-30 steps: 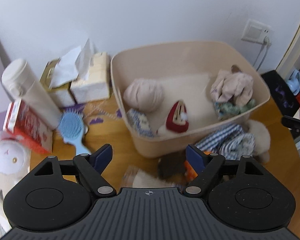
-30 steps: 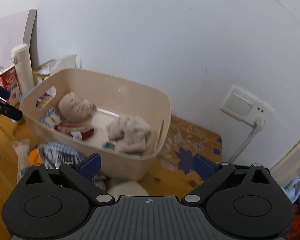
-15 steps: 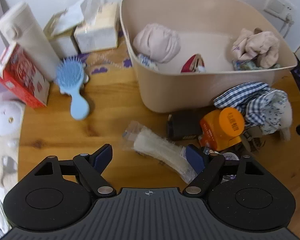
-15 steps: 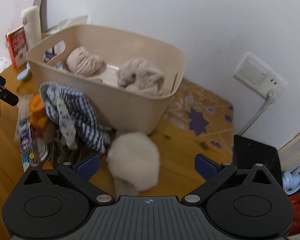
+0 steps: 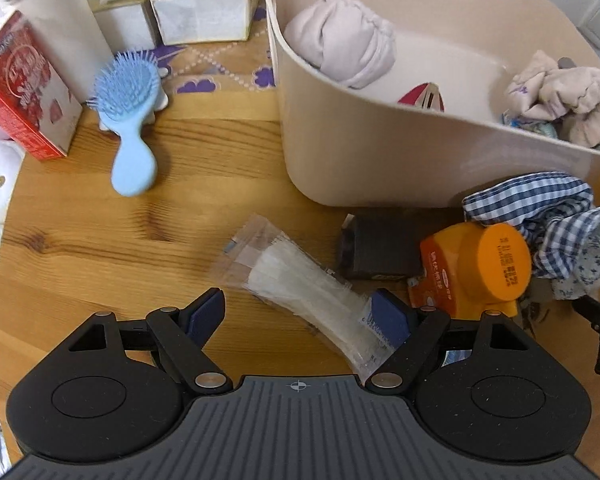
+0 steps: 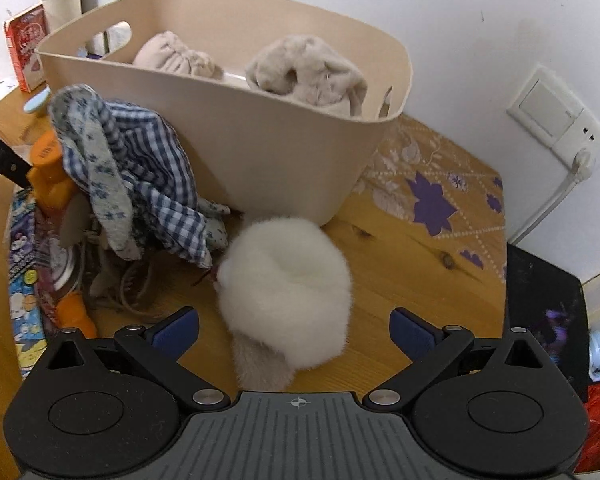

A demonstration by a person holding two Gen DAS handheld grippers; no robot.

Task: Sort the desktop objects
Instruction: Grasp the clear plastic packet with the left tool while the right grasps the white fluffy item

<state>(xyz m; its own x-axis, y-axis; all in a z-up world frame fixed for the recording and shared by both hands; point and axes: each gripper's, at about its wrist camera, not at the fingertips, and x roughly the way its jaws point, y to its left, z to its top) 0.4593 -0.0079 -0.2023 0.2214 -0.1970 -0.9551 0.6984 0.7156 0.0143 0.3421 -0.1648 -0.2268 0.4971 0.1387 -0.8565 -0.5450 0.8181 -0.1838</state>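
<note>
Left hand-held gripper (image 5: 300, 314): spread wide, low over the clear packet (image 5: 300, 276) lying on the table (image 5: 100, 240), its fingers either side of the packet's near end.
Right hand-held gripper (image 6: 294, 326): spread, flanking the white fluffy item (image 6: 288, 292).
Beige bin (image 6: 300, 152): holds bundled cloths.
Checked cloth (image 6: 140, 168): heaped against the bin's front.

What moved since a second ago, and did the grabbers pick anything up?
Both grabbers came down toward the table. The left gripper now hangs open over the clear packet; the right gripper hangs open around the white fluffy thing. Nothing was picked up or let go. The beige bin, the checked cloth and the blue hairbrush stayed put.
</note>
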